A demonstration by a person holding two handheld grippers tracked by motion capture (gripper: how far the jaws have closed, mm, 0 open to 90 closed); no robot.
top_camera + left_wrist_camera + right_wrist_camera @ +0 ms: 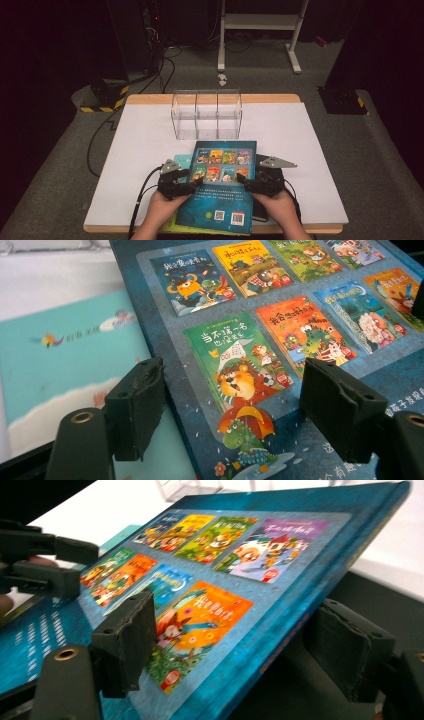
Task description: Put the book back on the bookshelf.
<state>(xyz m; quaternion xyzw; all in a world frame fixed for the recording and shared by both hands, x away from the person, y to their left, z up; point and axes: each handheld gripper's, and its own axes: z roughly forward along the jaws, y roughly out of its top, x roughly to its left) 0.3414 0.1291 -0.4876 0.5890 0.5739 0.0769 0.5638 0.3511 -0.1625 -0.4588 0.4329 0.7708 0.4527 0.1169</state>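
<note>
**Blue picture book flanked by both grippers**

As the high view shows, the blue picture book (223,187) lies atop a stack at the table's (310,150) near edge, the left gripper (192,186) and right gripper (246,186) at its sides.

Left gripper view: jaws parted, straddling the book's edge over a teal book (60,365).

Right gripper view: jaws parted, either side of the raised edge.

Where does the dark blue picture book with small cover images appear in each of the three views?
High view: dark blue picture book at bottom centre, between both grippers.
Left gripper view: it covers the right and centre.
Right gripper view: tilted, across the middle.
Shared landmark: its grid of small cover pictures.
</note>
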